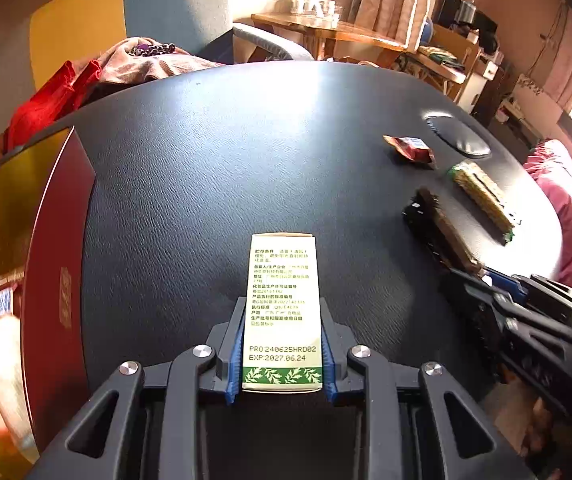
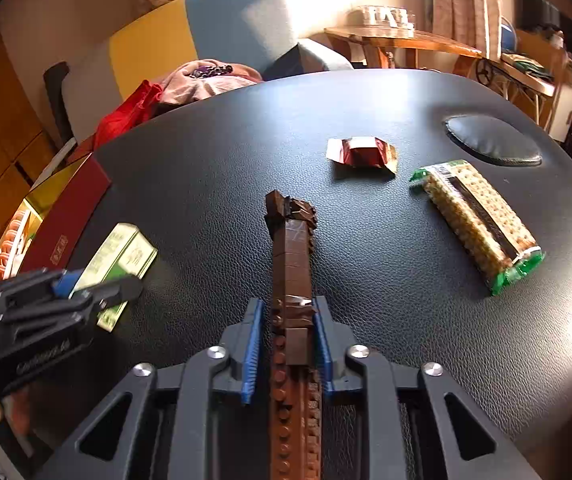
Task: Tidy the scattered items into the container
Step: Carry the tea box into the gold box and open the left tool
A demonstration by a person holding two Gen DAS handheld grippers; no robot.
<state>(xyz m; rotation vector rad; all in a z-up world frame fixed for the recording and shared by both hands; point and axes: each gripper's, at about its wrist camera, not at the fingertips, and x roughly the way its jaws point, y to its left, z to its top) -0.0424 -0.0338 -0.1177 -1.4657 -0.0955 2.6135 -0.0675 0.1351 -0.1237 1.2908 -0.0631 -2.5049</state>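
Gripping a slim cream-and-green cardboard box printed with green text, our left gripper has its blue-padded jaws pressed against the box's two long sides; the box lies flat on the black leather-textured desk. Our right gripper has its jaws closed on a long brown toy-brick bar, which points away from the camera with its far end over the desk. Just left of the box we see the open red gift container with a gold lining, at the desk's edge and already holding packaged goods. Farther right lie a small crumpled brown foil sachet and, near it, a clear green-ended packet of pale crackers, each resting apart from the other on the desk surface. An oval black leather pad is set into the desk beyond the packet. Behind the desk, red and pink cloth is heaped on a seat.
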